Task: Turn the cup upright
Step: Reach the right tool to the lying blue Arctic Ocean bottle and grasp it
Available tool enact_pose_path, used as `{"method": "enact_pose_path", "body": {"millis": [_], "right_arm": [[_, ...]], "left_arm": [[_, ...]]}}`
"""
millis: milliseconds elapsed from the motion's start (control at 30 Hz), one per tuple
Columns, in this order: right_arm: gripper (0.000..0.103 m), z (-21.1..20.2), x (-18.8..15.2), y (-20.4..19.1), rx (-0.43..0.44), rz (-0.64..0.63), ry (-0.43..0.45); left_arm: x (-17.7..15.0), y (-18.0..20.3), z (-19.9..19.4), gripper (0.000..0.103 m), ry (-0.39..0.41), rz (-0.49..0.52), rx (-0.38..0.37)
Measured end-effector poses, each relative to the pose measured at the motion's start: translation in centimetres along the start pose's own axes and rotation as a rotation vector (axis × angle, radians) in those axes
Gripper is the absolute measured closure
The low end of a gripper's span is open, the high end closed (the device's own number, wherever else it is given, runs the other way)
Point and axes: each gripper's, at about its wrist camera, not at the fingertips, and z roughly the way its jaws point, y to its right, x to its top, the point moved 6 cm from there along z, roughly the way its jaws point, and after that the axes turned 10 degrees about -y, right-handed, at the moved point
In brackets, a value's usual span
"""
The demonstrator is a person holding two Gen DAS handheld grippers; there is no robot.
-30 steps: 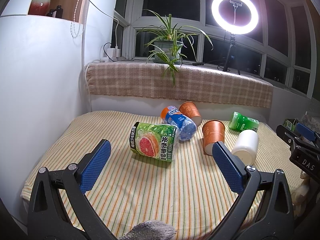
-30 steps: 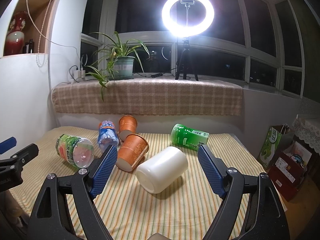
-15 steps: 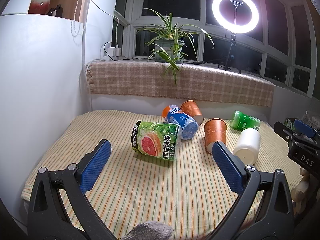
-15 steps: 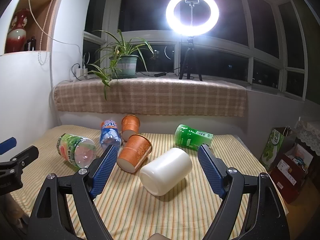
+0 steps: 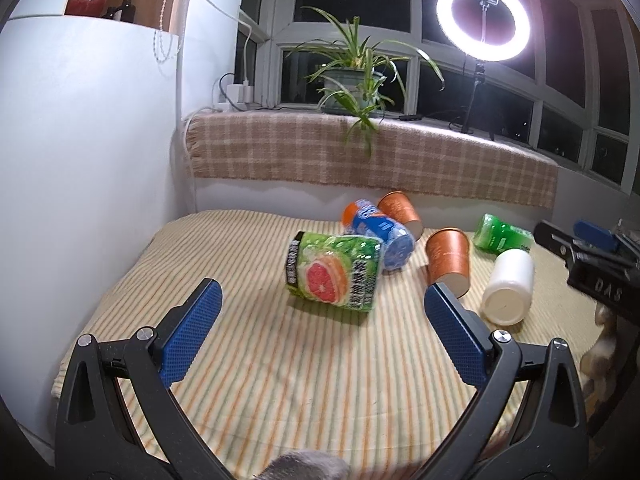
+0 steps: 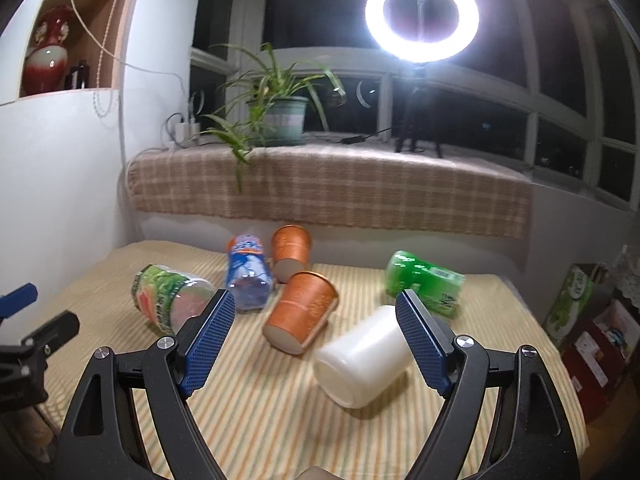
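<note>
Several cups lie on their sides on the striped tablecloth. A white cup (image 6: 362, 356) lies just ahead of my right gripper (image 6: 316, 340), between its open fingers; it also shows in the left wrist view (image 5: 508, 286). An orange paper cup (image 6: 302, 311) lies left of it, also in the left wrist view (image 5: 449, 258). A second orange cup (image 6: 291, 251) lies further back (image 5: 400, 214). My left gripper (image 5: 320, 324) is open and empty, short of a green grapefruit-label cup (image 5: 334, 272).
A blue bottle (image 5: 382, 238) and a green bottle (image 6: 424, 282) also lie on the table (image 5: 320, 380). A white wall (image 5: 80, 160) stands left. A plaid-covered sill (image 6: 328, 188) with a plant (image 6: 276, 112) and ring light (image 6: 422, 14) runs behind. Boxes (image 6: 592, 320) stand right.
Both grippers have shifted slightly; in the right wrist view the white cup now lies further right and nearer the fingers. The objects on the table have not moved.
</note>
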Motion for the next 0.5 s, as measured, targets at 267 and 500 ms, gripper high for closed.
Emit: {"method": "enact_pose_path", "body": {"millis": [267, 500], "right_arm": [[0.020, 5.4, 2.6, -2.3, 0.162, -0.031, -0.163], [0.021, 11.4, 5.2, -4.8, 0.288, -0.069, -0.338]], "left_arm": [[-0.2, -2.9, -0.4, 0.000, -0.037, -0.042, 0.027], [-0.9, -5.7, -0.8, 0.000, -0.068, -0.085, 0.059]]}}
